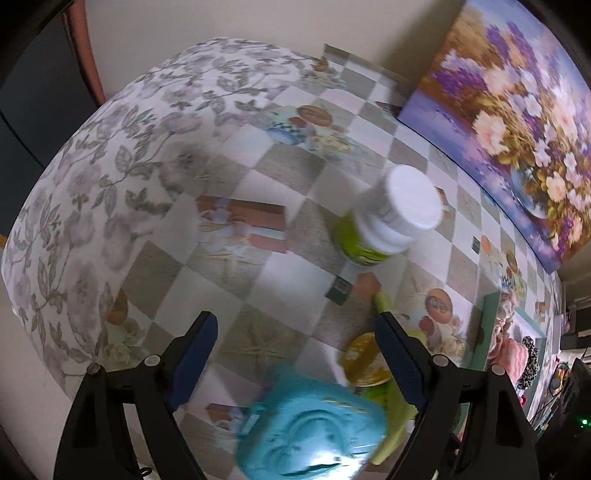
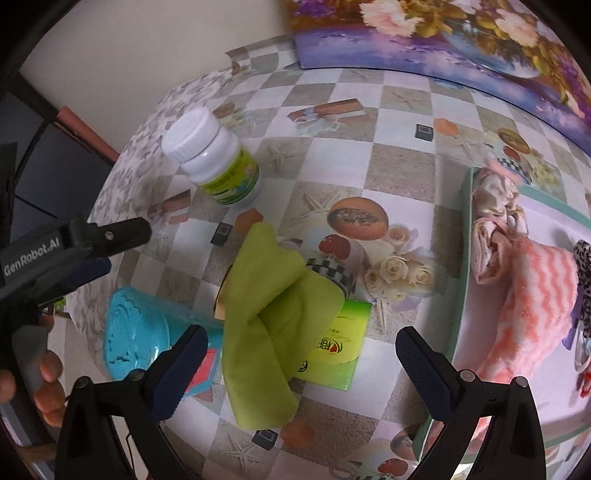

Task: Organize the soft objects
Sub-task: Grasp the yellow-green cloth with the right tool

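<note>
A crumpled lime-green cloth lies on the checked tablecloth, partly over a green packet. My right gripper hangs open above it, the cloth showing between its fingers without touching them. In the left wrist view my left gripper is open over a turquoise embossed case, with the same green cloth by its right finger. A teal-rimmed tray on the right holds a pink striped towel, a beige cloth and a leopard-print scrunchie.
A white bottle with a green label stands at the back left of the table. A flower painting leans against the wall behind. A round yellow lid lies beside the case. The table edge drops away on the left.
</note>
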